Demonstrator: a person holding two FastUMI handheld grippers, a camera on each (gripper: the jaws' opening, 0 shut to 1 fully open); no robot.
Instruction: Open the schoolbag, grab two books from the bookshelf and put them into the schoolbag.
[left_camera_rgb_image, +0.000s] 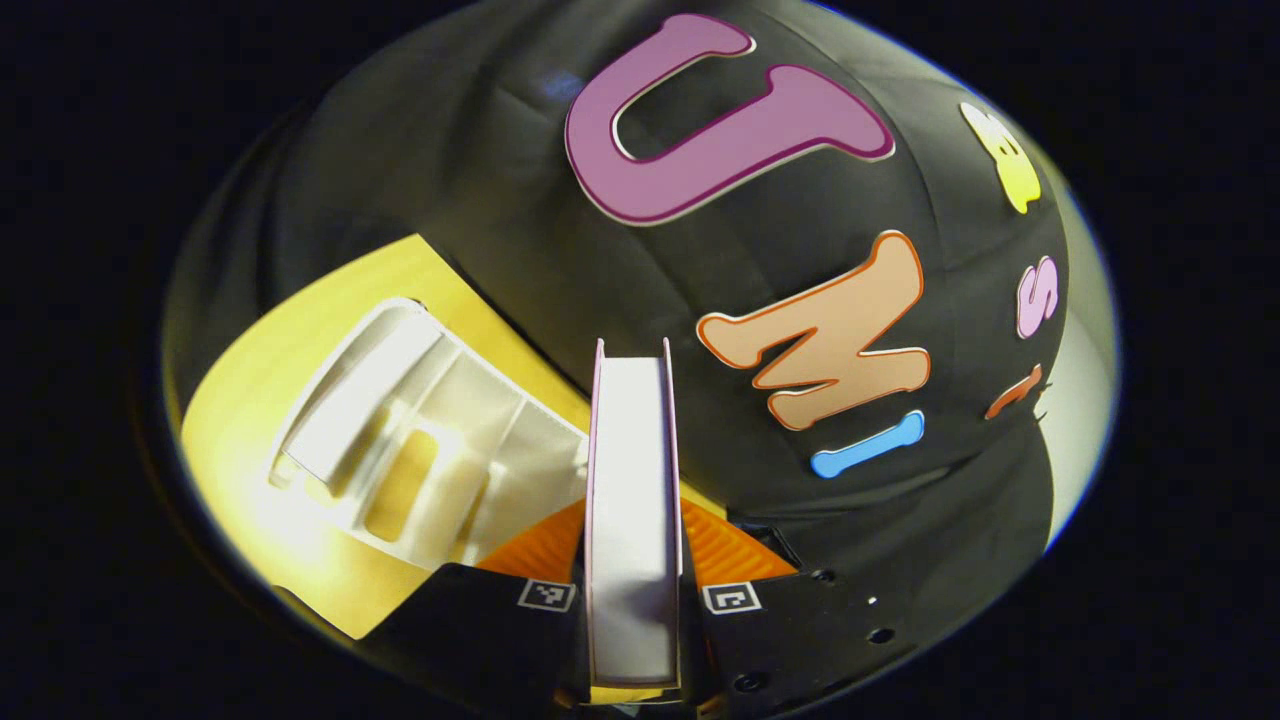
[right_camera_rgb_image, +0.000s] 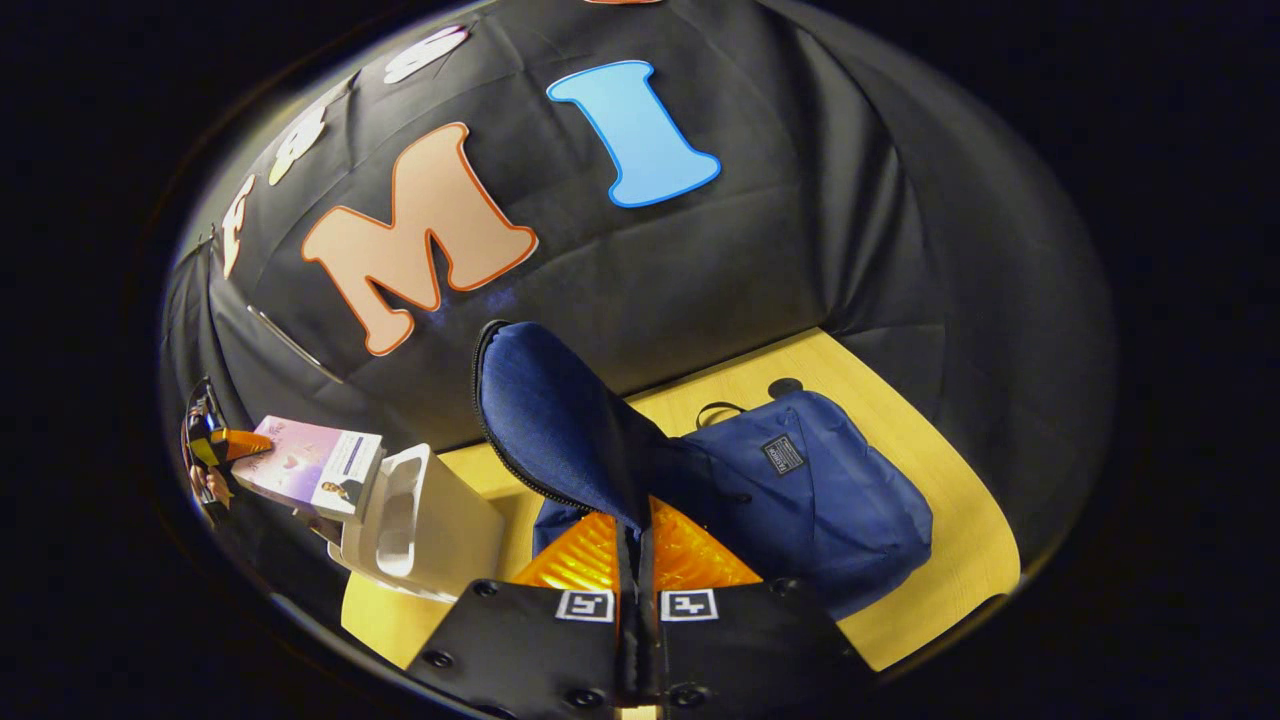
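Navy schoolbag (right_camera_rgb_image: 810, 490) lay on the yellow table (right_camera_rgb_image: 930, 500); my right gripper (right_camera_rgb_image: 637, 560) pinched its flap (right_camera_rgb_image: 550, 410) upward. Left of the bag stood the white bookshelf (right_camera_rgb_image: 420, 525); my left gripper (left_camera_rgb_image: 634, 560) clamped a book (left_camera_rgb_image: 634, 500) beyond it.

Both gripper views close above the table (right_camera_rgb_image: 930, 440), wallward (shared: white bookshelf (left_camera_rgb_image: 400, 440)).

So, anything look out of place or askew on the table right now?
Nothing damaged or spilled. The white bookshelf lies tipped on its side on the table. The left gripper holds a book; the right gripper lifts the schoolbag flap.
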